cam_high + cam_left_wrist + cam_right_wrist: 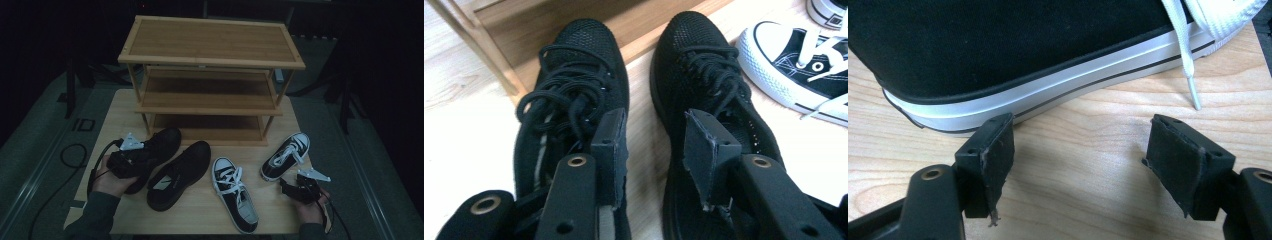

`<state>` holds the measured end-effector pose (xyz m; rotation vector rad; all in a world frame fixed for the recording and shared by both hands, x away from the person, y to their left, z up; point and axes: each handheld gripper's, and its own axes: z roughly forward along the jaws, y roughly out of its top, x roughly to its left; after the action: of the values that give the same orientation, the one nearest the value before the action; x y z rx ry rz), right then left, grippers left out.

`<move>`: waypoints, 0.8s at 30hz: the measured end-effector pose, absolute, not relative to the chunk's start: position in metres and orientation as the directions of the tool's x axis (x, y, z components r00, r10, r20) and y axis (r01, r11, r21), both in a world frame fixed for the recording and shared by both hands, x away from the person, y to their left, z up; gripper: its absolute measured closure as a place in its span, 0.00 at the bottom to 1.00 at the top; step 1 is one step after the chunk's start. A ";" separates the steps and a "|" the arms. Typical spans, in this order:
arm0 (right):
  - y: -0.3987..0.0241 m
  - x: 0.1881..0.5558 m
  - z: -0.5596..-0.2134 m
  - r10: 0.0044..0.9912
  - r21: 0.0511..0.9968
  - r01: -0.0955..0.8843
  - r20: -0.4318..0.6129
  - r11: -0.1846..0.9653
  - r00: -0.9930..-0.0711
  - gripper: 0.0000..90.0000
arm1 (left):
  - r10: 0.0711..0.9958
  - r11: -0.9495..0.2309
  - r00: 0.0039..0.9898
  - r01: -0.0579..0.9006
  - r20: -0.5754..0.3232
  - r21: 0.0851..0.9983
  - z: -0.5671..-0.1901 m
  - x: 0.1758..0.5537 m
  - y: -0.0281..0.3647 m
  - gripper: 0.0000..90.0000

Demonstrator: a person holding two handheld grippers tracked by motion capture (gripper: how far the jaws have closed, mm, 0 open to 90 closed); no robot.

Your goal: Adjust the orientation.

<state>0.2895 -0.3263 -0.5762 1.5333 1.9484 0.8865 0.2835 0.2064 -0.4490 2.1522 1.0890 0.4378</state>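
Two black mesh shoes lie side by side at the table's front left, one (pixel 159 145) nearer the rack and one (pixel 180 172) beside it. My left gripper (pixel 140 157) hovers open over their heel ends. In the left gripper view its jaws (pixel 656 145) stand apart, one above the left shoe (pixel 574 85) and one above the right shoe (pixel 709 80). Two black-and-white sneakers lie to the right, one (pixel 234 192) at the front and one (pixel 286 156) farther back. My right gripper (pixel 286 184) is open just behind that far sneaker's heel (pixel 998 45), low over the wood and apart from it.
A three-shelf bamboo shoe rack (pixel 210 62) stands at the back of the wooden table (pixel 200 210), and its shelves are bare. A white lace end (pixel 1190 85) trails onto the table by the right gripper. Dark floor and cables surround the table.
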 end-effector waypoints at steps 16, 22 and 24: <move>-0.326 0.290 -0.576 0.971 0.749 0.644 0.008 0.153 -0.240 0.29 | 0.784 -0.442 0.620 0.583 -0.022 0.682 -0.458 0.283 0.189 0.67; -0.326 0.290 -0.576 0.971 0.750 0.644 0.008 0.153 -0.240 0.29 | 0.774 -0.456 0.633 0.585 -0.026 0.671 -0.463 0.285 0.180 0.67; -0.326 0.290 -0.576 0.971 0.750 0.644 0.008 0.153 -0.240 0.29 | 0.769 -0.464 0.639 0.584 -0.024 0.667 -0.464 0.287 0.176 0.66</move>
<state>0.2898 -0.3261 -0.5762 1.5329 1.9508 0.8872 0.2868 0.1764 -0.4645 2.2089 1.0498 0.3701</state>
